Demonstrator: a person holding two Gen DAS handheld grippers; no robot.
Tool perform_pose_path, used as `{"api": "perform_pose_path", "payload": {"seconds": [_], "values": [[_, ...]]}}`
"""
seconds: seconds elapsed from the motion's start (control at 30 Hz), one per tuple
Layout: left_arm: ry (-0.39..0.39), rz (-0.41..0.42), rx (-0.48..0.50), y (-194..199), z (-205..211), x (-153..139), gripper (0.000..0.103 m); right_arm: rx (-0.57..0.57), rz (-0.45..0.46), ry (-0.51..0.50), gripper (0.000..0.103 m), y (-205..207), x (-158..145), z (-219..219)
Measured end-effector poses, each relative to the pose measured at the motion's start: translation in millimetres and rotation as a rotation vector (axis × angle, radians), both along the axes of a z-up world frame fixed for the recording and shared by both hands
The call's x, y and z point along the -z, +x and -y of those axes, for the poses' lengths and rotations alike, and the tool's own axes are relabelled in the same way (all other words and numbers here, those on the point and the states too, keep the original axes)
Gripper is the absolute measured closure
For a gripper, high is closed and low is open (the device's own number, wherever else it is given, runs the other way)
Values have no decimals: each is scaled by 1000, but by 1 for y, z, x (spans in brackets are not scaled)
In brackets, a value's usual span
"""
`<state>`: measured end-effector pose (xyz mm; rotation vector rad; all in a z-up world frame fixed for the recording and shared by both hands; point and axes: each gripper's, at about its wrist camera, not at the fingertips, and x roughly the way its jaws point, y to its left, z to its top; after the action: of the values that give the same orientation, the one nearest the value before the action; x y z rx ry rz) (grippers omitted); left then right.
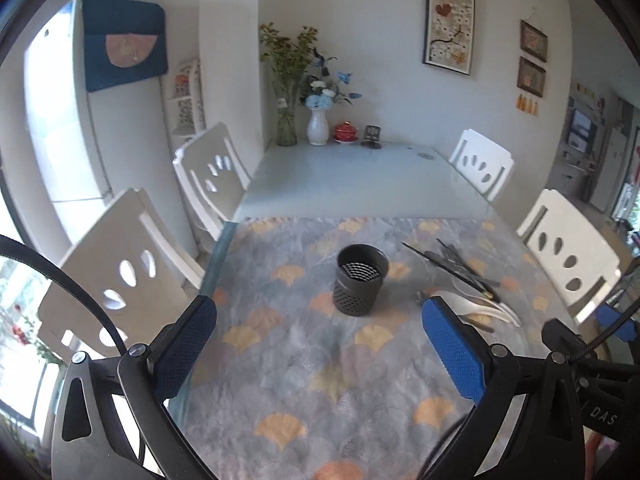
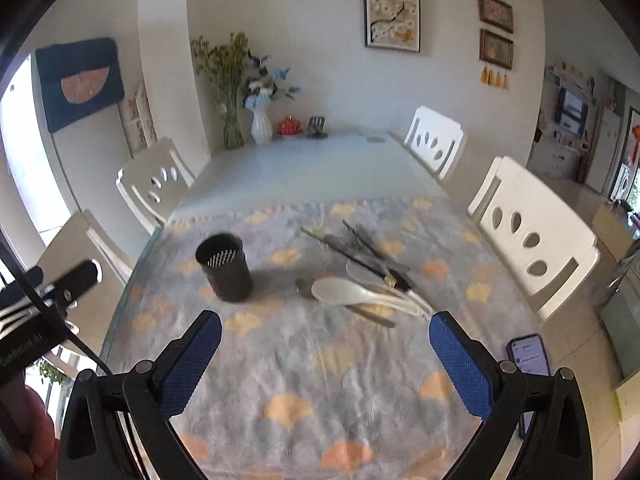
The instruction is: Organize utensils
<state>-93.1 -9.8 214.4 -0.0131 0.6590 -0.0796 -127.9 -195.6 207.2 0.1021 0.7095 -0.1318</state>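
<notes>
We hover with both the left gripper (image 1: 318, 344) and right gripper (image 2: 325, 354) spread wide, empty. The black perforated metal holder (image 2: 225, 267) stands centre-left; white plastic spoons (image 2: 360, 294) and dark chopsticks (image 2: 352, 250) lie centre-right, awaiting our first pick.

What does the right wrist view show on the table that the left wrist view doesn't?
Only the right wrist view shows a smartphone lying at the table's right edge, screen lit. Only the left wrist view shows the right gripper's blue pad at its right margin. Both share the empty black perforated holder, standing upright on the patterned tablecloth, and the pile of white spoons and dark chopsticks lying right of it.
</notes>
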Motion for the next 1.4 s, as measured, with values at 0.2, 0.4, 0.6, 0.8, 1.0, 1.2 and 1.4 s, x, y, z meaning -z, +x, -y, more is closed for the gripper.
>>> {"api": "perform_pose_path", "payload": {"seconds": [0.2, 0.4, 0.6, 0.8, 1.0, 1.2, 1.4], "values": [[-51, -20, -3, -2, -5, 6, 0, -8, -16, -38, 0, 3, -2, -3], [-63, -60, 23, -2, 1, 8, 0, 2, -62, -32, 0, 10, 5, 0], [-58, -92, 27, 1, 4, 11, 0, -4, -83, -40, 0, 13, 10, 0], [-64, -111, 14, 2, 1, 12, 0, -5, -107, -16, 0, 19, 14, 3], [-41, -91, 7, 0, -1, 7, 0, -5, -113, 3, 0, 21, 15, 3], [-45, -73, 3, -1, -3, 2, 0, -3, -113, 10, 0, 22, 11, 4], [-31, -67, -2, -1, -1, 1, 0, -4, -114, 7, 0, 23, 9, 3]]}}
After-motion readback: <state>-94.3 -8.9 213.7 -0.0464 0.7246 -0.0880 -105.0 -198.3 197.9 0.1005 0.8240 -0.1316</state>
